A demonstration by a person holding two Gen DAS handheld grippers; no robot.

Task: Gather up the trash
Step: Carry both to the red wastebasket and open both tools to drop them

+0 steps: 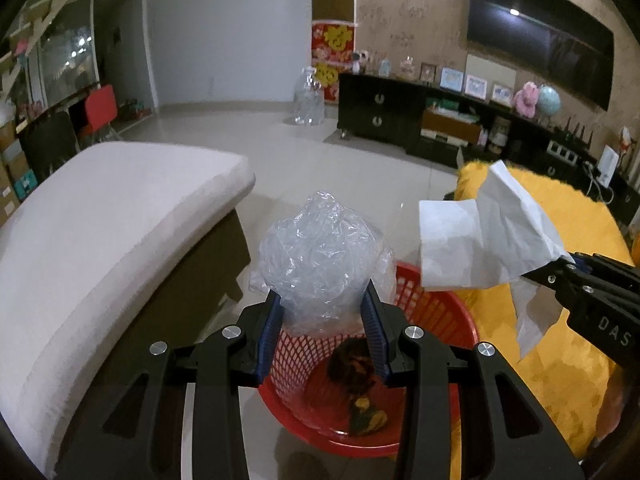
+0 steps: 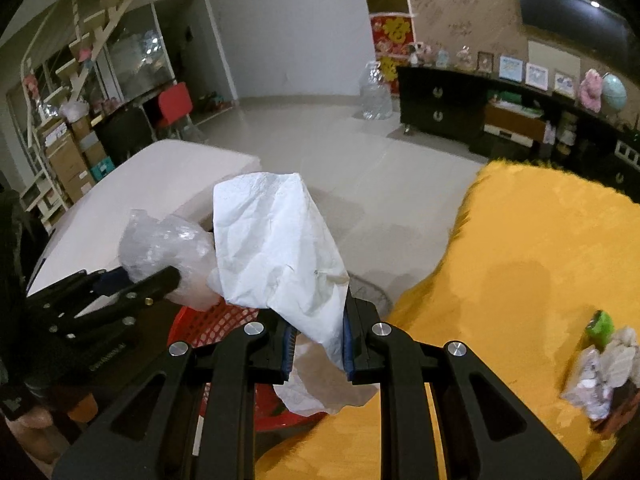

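My left gripper (image 1: 322, 316) is shut on a crumpled clear plastic bag (image 1: 320, 252) and holds it above a red mesh basket (image 1: 436, 312). Dark brown and yellow scraps (image 1: 360, 384) lie in the basket's bottom. My right gripper (image 2: 318, 344) is shut on a white paper tissue (image 2: 276, 240), held above the basket's rim (image 2: 216, 320) at the edge of the yellow cloth (image 2: 520, 260). The tissue also shows in the left wrist view (image 1: 480, 240), right of the bag. The left gripper and bag show at left in the right wrist view (image 2: 168, 248).
More trash (image 2: 604, 368), a green piece and crumpled wrappers, lies on the yellow cloth at the right. A white cushioned bench (image 1: 100, 240) stands left of the basket. A black cabinet (image 1: 400, 116) lines the far wall across the tiled floor.
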